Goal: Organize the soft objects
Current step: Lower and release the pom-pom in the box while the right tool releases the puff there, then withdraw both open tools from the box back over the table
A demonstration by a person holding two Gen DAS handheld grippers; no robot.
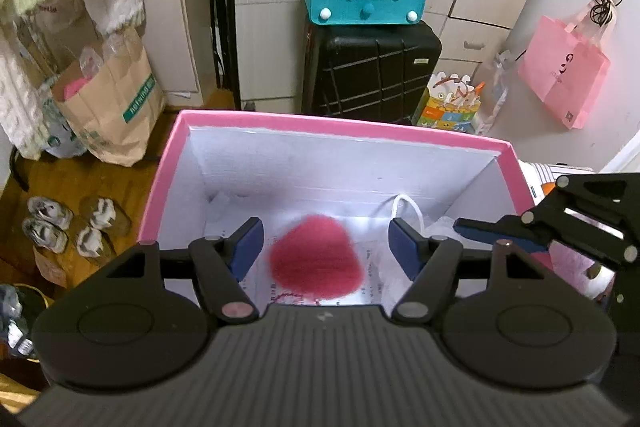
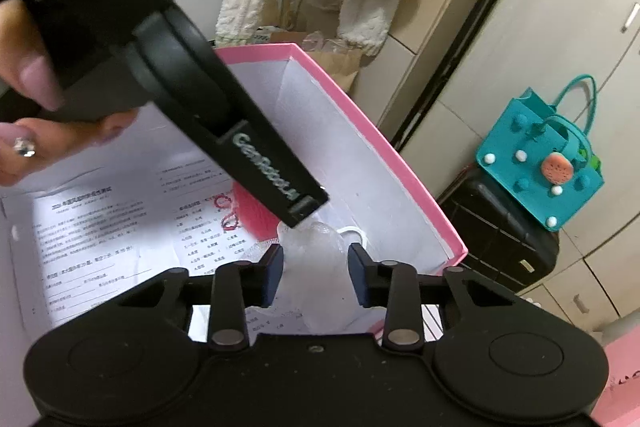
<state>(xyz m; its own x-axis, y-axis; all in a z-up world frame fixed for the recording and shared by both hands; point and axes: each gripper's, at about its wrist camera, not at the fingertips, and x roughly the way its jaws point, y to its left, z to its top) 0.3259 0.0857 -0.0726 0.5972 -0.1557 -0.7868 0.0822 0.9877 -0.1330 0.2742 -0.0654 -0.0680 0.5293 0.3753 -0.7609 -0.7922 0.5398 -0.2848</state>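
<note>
Pink fuzzy heart [image 1: 316, 257] lies in the pink box [image 1: 280, 118], on printed sheets [image 2: 104, 223] lining the white interior; blurred, so possibly falling. Left gripper [image 1: 326, 251] hangs above it, jaws apart, nothing clamped. Right gripper [image 2: 316, 275]: jaws narrow, a crinkly clear plastic bag [image 2: 316, 267] between them; cannot tell if pinched. Risk: the 2 grippers sit close over the box and may collide; slippery film could slide free or snag the heart's loose red yarn [image 2: 226, 215].

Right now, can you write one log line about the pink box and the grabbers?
pink box: open | red fuzzy heart: blurred, inside box | left gripper: open, above heart | right gripper: open, clear plastic bag between pads
</note>
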